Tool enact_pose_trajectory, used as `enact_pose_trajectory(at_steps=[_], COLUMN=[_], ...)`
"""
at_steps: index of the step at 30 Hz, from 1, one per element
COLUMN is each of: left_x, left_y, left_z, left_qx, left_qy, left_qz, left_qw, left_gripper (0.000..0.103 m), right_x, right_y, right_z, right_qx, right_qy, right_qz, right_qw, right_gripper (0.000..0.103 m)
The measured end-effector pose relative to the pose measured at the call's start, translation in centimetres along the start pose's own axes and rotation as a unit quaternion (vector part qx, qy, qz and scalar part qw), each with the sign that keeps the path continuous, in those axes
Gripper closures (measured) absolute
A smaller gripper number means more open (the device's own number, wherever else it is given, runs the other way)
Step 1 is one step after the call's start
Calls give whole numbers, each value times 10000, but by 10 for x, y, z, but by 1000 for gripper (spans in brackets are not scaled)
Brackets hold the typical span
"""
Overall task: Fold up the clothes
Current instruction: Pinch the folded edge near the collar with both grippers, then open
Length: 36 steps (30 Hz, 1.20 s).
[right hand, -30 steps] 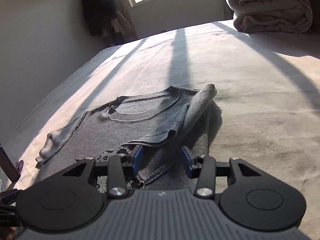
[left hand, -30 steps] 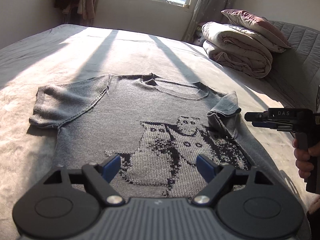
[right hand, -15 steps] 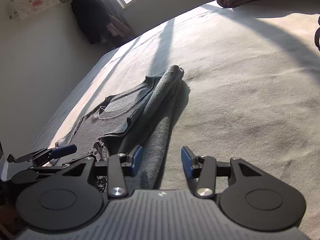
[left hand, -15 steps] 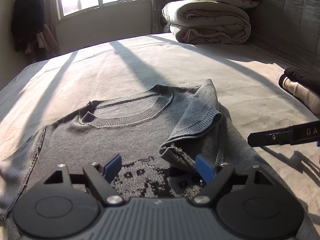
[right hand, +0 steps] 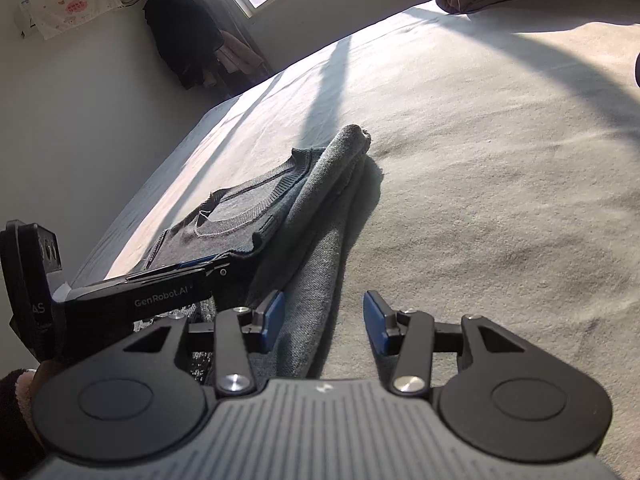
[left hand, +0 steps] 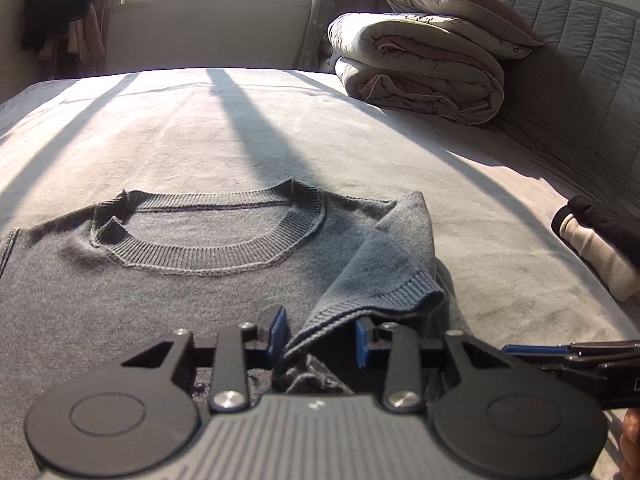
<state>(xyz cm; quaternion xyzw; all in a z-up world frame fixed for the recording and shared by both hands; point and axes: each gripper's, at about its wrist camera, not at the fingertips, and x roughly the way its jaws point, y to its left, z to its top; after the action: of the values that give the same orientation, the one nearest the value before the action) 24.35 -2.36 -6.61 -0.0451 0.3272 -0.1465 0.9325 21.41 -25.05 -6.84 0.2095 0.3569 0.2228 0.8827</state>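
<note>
left gripper (left hand: 320, 334): we've got jaws half-closed around the sleeve cuff (left hand: 384, 302), not pinching
right gripper (right hand: 323, 322): spread, empty
risk: cuff slips out, sweater (left hand: 160, 292) fold flops

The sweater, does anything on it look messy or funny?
Yes. The sweater lies mostly flat on the bed, but its right sleeve is flopped over the body in a bunched, crooked heap instead of a neat fold. The left gripper has its jaws around that sleeve's ribbed cuff.
</note>
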Motion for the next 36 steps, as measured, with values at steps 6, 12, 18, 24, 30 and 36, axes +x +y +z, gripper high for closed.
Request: enact_pose_trajectory(at_steps=[6,12,18,24,30,36], left_x=[-5,-10,-7,3,-1,-7], left_y=[28,56,63,66,67,67], left_z=[-8,-19,-9,-5,-4,6], left_qx=[-1130,-2280,-2442,-2325,-2215,-2017], left_qy=[-230,-445,-463,-446,-702,-934], left_qz=[-78,-120,-137,-11,51,145], left_qw=[9933,9726,9685,9716,9726,9749], left_gripper=[99,90,67,100,101,101], right_x=[0,0,-4,-8,11,16], right_y=[0,1,19,60,80,74], right_z=[-1,-1,-1,-14,-33,-29], right_qx=[-12,-38,-458,-1584,-2423,-2036], right_qy=[-31,-47,-93,97,735,490], right_qz=[39,31,175,804,546,560], right_qw=[10000,10000,9988,9840,9659,9762], right_gripper=[50,49,49,49,77,102])
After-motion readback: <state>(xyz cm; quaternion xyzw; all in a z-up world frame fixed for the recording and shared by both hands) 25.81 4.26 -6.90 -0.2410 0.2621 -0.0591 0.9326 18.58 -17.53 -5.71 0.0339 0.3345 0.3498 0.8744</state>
